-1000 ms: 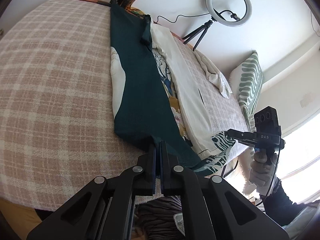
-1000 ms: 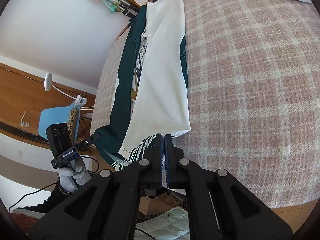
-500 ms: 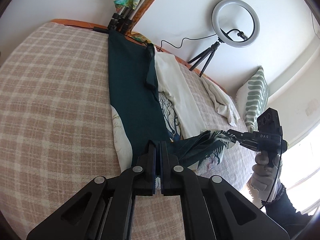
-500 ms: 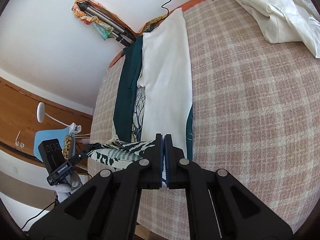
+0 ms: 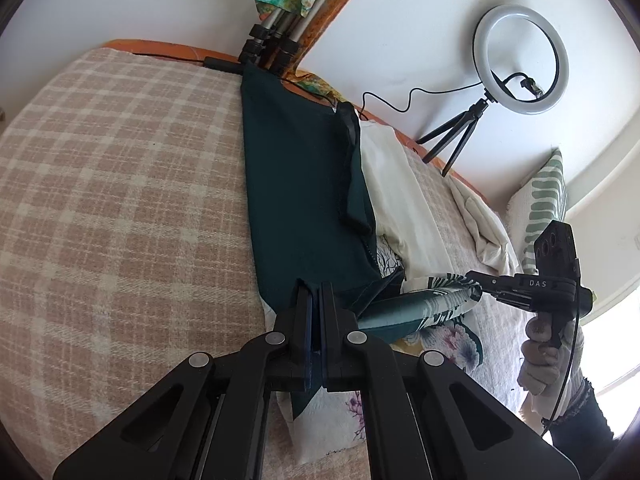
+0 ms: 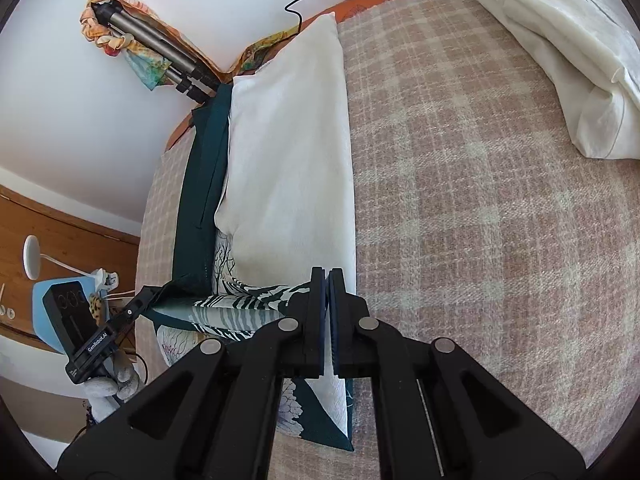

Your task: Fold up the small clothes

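Left gripper (image 5: 316, 296) at bottom centre, jaws closed on corner of dark green garment (image 5: 296, 192). Garment runs up centre of frame across checked bedspread (image 5: 120, 200). Leaf-print hem stretches right to right gripper (image 5: 478, 280), closed on it, held by gloved hand (image 5: 540, 344). White cloth (image 5: 400, 200) beside garment. Ring light (image 5: 520, 64) upper right; striped pillow (image 5: 540, 200) at right.
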The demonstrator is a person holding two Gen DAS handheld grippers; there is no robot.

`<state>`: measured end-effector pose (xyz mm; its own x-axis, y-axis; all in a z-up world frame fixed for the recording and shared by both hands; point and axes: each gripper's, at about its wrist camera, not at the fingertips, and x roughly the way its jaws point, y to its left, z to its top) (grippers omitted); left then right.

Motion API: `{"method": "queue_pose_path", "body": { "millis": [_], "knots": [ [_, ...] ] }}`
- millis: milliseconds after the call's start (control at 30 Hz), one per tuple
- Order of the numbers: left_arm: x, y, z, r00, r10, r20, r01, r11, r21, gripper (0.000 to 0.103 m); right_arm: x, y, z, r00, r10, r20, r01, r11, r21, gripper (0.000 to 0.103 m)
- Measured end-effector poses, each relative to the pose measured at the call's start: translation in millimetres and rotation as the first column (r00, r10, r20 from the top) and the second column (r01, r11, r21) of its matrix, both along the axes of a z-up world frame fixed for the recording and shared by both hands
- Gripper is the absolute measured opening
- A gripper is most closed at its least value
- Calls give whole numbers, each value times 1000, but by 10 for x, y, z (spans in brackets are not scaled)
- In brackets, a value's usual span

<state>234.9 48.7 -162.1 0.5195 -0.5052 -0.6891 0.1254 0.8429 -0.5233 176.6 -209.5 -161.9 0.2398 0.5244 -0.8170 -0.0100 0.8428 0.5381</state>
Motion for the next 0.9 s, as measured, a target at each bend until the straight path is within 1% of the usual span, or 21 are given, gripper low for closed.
{"method": "queue_pose_path", "body": {
  "millis": [100, 167, 200, 233, 300, 367, 433, 467, 533, 600, 633, 667, 700, 733, 767, 833, 900],
  "knots": [
    [67, 6, -34, 1000, -2, 7, 2, 1000, 8, 1, 79, 20, -43, 1000, -4, -1, 4, 999, -46, 3],
    [86, 14, -15, 1000, 0, 17, 0, 1000, 11, 6, 130, -21, -37, 1000, -14, 1, 14, 999, -49, 3],
    [96, 19, 6, 1000, 5, 18, -5, 1000, 15, 15, 144, -51, -14, 1000, -20, 9, 20, 999, -47, 4],
    [97, 29, 33, 1000, 12, 20, -13, 1000, 25, 28, 149, -78, 19, 1000, -21, 18, 21, 999, -43, 6],
    [67, 73, 120, 998, 32, 57, -34, 999, 29, 36, 122, -125, 125, 998, -18, 56, 21, 999, -47, 9],
    [29, 112, 208, 995, 37, 95, -40, 998, 39, 37, 36, -107, 243, 995, 21, 97, -16, 999, -51, 10],
    [-22, 108, 259, 994, 0, 114, -6, 999, 52, 37, -78, -38, 316, 990, 79, 121, -73, 996, -52, 10],
    [-43, 87, 265, 993, -25, 115, 17, 997, 71, 37, -132, 6, 325, 986, 108, 125, -100, 993, -64, 10],
    [-68, 45, 253, 992, -52, 111, 38, 991, 125, 37, -207, 99, 323, 980, 149, 135, -132, 983, -127, 10],
    [-49, 32, 227, 992, -70, 103, 55, 988, 143, 37, -223, 168, 289, 973, 181, 142, -155, 972, -179, 10],
    [-25, 34, 217, 993, -70, 97, 55, 987, 149, 36, -206, 184, 267, 973, 186, 140, -159, 970, -185, 13],
    [4, 41, 214, 993, -68, 96, 54, 987, 149, 36, -178, 188, 245, 974, 183, 136, -155, 970, -189, 21],
    [38, 47, 215, 993, -66, 95, 51, 987, 151, 37, -146, 178, 232, 975, 174, 138, -147, 971, -187, 26],
    [83, 51, 220, 994, -63, 94, 48, 986, 159, 37, -105, 171, 228, 976, 166, 143, -139, 973, -182, 35],
    [130, 56, 229, 993, -64, 95, 47, 985, 167, 37, -59, 166, 233, 975, 162, 151, -134, 974, -180, 39],
    [255, 66, 251, 992, -73, 100, 55, 983, 177, 37, 47, 168, 257, 972, 164, 171, -131, 973, -191, 42],
    [416, 85, 250, 993, -77, 87, 60, 980, 188, 37, 189, 176, 272, 969, 167, 183, -127, 969, -209, 46]
  ]
}}
